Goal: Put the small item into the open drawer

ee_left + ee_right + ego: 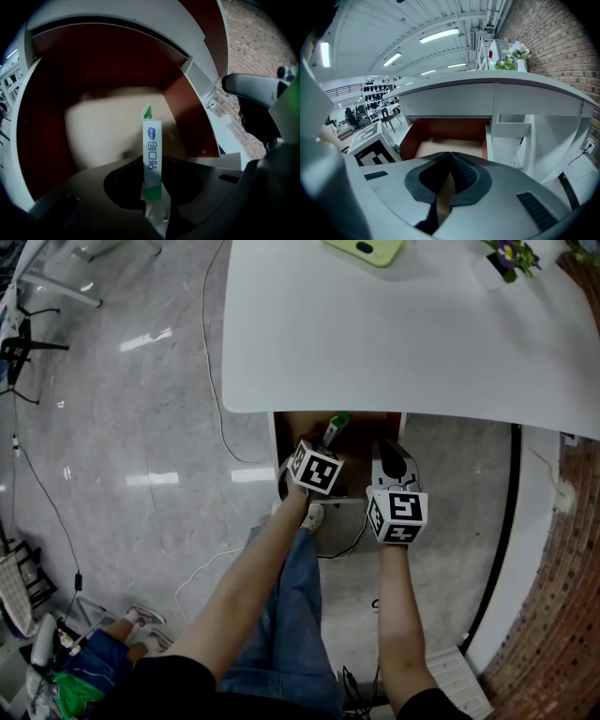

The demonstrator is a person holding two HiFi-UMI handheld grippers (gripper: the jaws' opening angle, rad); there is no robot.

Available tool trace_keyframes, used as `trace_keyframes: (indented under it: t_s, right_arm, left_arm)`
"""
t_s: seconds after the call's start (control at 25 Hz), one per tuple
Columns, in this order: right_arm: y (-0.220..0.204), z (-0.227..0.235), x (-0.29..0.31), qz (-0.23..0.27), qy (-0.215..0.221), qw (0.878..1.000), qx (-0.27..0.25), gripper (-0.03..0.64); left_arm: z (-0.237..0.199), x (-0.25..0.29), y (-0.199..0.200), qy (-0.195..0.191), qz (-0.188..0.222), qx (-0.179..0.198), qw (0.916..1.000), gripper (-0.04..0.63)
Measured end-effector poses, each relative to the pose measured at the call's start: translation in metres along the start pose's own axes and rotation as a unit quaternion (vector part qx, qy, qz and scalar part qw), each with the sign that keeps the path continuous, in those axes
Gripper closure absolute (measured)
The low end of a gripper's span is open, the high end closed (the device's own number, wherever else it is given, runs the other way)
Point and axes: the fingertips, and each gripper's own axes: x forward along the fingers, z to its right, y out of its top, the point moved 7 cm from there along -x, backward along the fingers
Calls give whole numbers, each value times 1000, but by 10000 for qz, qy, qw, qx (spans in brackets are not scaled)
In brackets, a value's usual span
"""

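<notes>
The biggest thing is the shiny grey floor (122, 427). Next comes one white table (394, 343), and a brick wall (562, 615) runs along the right side. Under the near edge of the table, one drawer (300, 427) is pulled out. It has red-brown walls and a pale bottom.

We hold two grippers over the drawer, side by side and close together. The left gripper (330, 435) points down into the drawer. It pinches the low end of the one small item (152, 154), a thin white and green packet with blue print. The packet sticks up between the jaws, over the pale bottom. We cannot tell if its tip touches the bottom. The right gripper (450, 157) is by the drawer's right wall. Its jaw tips are pressed together and hold nothing.

The pale bottom is bare, so there is room inside. The red-brown walls close in on the left and right, and the table edge hangs over the back.

On the table, far from the drawer, we see one light green flat thing (370, 249) and one pot of flowers (506, 257). A white cable (211, 381) trails across the floor.
</notes>
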Motion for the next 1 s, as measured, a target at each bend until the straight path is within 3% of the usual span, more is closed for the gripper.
trace_keyframes:
  t_s: [0.2,0.6,0.8,1.0]
  right_arm:
    - [-2,0,-3,23,-10,10000,4,614]
    - [-2,-1,-8,76,-92,9999,-12,614]
    - [1,-1,-8,106,-102,9999,11,614]
    - [4,-1,-10,146,-109,9998,30,614]
  left_arm:
    - [3,6,-3,-151,-104,55,9998,497]
    - [1,9,-4,189,-222,226,9993,483]
    - [-2,3,2,376,-82,253,9989,405]
    - [-8,-8,13,813,281,415,9954,343]
